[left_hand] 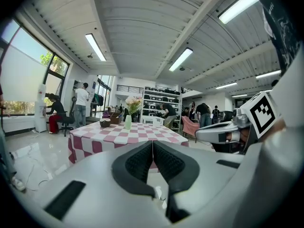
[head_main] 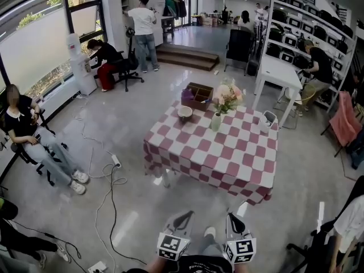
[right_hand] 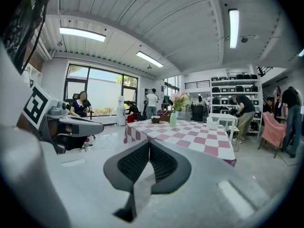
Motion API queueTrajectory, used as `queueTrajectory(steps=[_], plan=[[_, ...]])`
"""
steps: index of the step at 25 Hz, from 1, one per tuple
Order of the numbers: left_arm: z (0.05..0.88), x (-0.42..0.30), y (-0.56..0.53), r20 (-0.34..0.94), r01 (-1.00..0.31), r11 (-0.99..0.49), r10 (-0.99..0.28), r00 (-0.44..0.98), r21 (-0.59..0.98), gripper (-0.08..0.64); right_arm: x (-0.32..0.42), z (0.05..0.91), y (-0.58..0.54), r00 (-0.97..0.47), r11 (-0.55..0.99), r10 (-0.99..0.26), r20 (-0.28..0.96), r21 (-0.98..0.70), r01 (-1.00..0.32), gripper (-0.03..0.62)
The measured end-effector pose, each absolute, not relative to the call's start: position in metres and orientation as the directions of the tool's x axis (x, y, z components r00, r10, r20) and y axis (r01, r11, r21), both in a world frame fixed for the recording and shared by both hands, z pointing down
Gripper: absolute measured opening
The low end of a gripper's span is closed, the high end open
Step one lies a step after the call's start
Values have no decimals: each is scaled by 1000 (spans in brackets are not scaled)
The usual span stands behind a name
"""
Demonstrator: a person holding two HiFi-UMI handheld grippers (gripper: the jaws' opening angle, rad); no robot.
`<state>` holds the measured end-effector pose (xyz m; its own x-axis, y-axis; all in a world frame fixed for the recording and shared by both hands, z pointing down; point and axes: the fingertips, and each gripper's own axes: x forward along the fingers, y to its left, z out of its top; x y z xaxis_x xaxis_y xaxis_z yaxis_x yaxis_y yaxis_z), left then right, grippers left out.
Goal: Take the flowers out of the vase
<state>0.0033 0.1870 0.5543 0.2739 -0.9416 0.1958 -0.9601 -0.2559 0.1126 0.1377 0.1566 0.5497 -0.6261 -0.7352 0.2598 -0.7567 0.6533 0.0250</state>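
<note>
The left claw [head_main: 183, 215] and the right claw [head_main: 232, 216] are both closed and empty, well away from the desk [head_main: 227, 155]. The flowers [head_main: 226, 97] stand in the vase [head_main: 216, 122].

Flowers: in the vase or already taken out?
In the vase. The pink flowers stand upright in the pale green vase on the checked table.
</note>
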Motion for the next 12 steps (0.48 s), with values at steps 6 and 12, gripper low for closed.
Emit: queueTrajectory(steps=[6, 12], plan=[[553, 0, 153, 206, -967, -229, -947, 248, 111, 11, 138, 552, 115, -637, 660, -726, 260, 3, -751, 8], [552, 0, 112, 210, -974, -197, -953, 217, 114, 11, 133, 550, 67, -664, 687, -703, 254, -2, -727, 8]])
